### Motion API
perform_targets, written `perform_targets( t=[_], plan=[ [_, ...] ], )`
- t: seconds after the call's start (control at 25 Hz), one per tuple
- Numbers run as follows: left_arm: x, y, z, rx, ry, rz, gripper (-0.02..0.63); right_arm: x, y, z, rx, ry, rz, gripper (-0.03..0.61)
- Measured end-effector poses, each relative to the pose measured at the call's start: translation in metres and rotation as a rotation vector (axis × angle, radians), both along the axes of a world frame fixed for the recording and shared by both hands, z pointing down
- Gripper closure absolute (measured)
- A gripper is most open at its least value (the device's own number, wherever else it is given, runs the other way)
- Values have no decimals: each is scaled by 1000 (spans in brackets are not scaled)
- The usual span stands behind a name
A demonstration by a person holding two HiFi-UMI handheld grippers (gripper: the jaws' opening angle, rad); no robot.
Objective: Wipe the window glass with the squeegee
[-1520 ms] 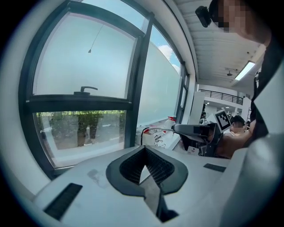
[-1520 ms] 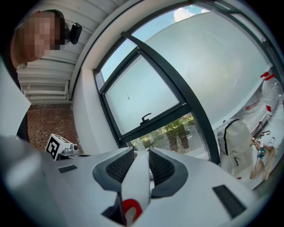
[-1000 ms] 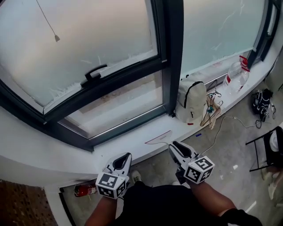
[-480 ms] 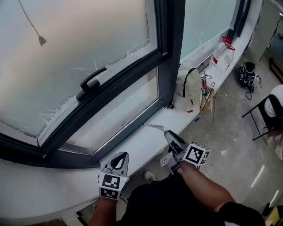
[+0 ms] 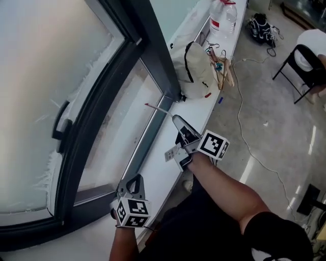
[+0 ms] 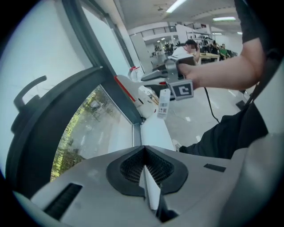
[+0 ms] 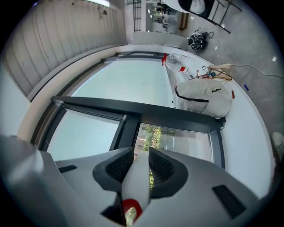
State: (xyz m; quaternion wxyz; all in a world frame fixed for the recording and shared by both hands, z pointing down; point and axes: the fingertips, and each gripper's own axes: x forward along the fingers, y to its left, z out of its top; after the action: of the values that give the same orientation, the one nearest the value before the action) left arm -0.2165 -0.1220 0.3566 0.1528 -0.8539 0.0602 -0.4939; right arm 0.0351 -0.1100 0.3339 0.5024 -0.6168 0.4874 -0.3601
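The right gripper [image 5: 178, 122] has carried the seemingly light, stiff squeegee [image 7: 135, 175], clamped by its handle, toward the glass [image 5: 117, 148]; the left gripper [image 5: 135, 179] is closed and empty.

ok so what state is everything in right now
window: shut
squeegee: clamped in the right gripper, blade toward the window
left gripper: shut, empty
backpack: lying on the sill by the window frame
bottle: upright, cap on

top of the water bottle [image 5: 223, 15] cut off, chair [image 5: 301, 60] half out of the picture, squeegee [image 5: 158, 108] handle hidden inside the right gripper [image 5: 177, 120], print on the tag [image 5: 172, 153] too small to read
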Motion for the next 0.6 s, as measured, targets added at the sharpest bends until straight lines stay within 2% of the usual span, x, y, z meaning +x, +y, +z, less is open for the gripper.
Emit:
perform_targets(
  t=[0.12, 0.28, 0.44, 0.6],
  plan=[
    [12, -14, 18, 86, -105, 51, 614, 36, -29, 10, 43, -40, 48, 486],
    [19, -44, 33, 161, -226, 80, 614, 77, -72, 26, 76, -121, 119, 486],
    [32, -65, 45, 215, -283, 92, 614, 118, -107, 33, 117, -205, 176, 486],
    [44, -80, 55, 231, -318, 95, 614, 142, -141, 45, 90, -262, 195, 486]
  ],
)
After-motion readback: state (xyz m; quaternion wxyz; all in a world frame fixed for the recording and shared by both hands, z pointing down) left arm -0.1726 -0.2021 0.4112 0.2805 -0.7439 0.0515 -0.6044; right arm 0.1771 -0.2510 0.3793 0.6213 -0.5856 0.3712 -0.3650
